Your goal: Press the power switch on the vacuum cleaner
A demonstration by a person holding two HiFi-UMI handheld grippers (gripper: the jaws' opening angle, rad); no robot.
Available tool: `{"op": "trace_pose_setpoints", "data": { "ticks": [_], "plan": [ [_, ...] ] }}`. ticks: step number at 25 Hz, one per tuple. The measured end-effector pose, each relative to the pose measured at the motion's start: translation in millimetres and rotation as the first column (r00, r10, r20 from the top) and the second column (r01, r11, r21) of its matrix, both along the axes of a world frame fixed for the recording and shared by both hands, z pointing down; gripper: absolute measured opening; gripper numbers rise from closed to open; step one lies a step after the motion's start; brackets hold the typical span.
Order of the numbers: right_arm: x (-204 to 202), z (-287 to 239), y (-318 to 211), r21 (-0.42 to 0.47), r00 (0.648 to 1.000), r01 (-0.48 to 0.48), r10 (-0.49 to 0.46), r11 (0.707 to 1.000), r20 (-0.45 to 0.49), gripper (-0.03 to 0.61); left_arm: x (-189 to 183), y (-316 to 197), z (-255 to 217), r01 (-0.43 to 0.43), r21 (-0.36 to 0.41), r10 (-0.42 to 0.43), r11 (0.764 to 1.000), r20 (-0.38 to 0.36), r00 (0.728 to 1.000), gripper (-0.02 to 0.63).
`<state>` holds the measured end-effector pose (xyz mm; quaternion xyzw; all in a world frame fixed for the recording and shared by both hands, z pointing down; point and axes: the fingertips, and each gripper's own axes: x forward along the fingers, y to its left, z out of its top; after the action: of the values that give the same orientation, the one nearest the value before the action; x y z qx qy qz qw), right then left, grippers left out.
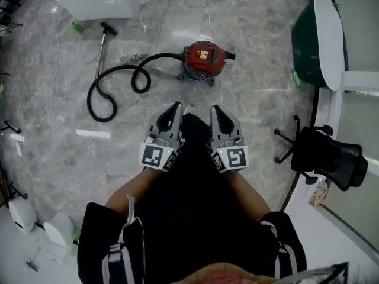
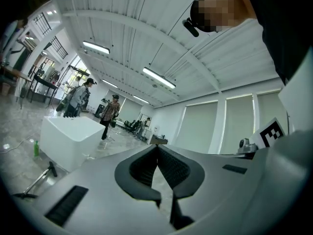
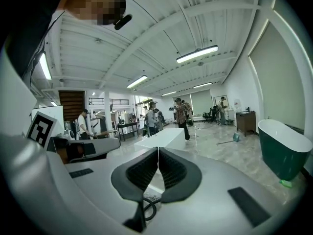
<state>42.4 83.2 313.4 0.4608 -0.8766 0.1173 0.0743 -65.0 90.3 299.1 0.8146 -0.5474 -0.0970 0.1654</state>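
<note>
Left hand-held gripper (image 1: 176, 106): jaws closed tip to tip with nothing between them, the ribbed pads (image 2: 143, 169) meeting at the front; it points forward, away from the body, with its marker cube turned up toward the head camera.
Right hand-held gripper (image 1: 214, 107): also closed and empty, its pads (image 3: 142, 173) touching at the tips; it is held just beside the left one, parallel to it and level with it.
Arms: both bare forearms reach forward from the torso, close together over the person's black-clad legs; the two grippers angle slightly toward each other at the tips.
Vacuum (image 1: 204, 59): a red-topped canister on a grey base, standing on the floor (image 1: 254, 22) straight ahead of both grippers and well apart from them.
Switch: too small to make out on the red top.
Hose (image 1: 109, 96): black; it leaves the vacuum's left side and curls in two loops on the floor.
Wand (image 1: 102, 51): a metal tube lying on the floor, its black nozzle end near the white tub (image 1: 100, 2).
Green tub (image 1: 311, 46): at the far right, white-rimmed.
Chair (image 1: 328, 155): black, on the floor to the right of the right gripper.
People: several stand far across the room in both gripper views.
</note>
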Motion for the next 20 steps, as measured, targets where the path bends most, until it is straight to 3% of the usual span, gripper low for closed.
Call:
{"op": "trace_pose_setpoints", "data": {
  "ticks": [7, 20],
  "plan": [
    [-10, -12, -21, 0.048, 0.999, 0.053, -0.052, 0.997, -0.016, 0.020, -9, -11, -6, 0.052, 0.001, -0.052, 0.999, 0.026, 0.998, 0.020],
    [22, 9, -77, -0.037, 1.000, 0.030, -0.030, 0.999, -0.004, 0.020, 26, -50, 1, 0.045, -0.016, -0.044, 0.999, 0.057, 0.997, 0.020]
  ]
}}
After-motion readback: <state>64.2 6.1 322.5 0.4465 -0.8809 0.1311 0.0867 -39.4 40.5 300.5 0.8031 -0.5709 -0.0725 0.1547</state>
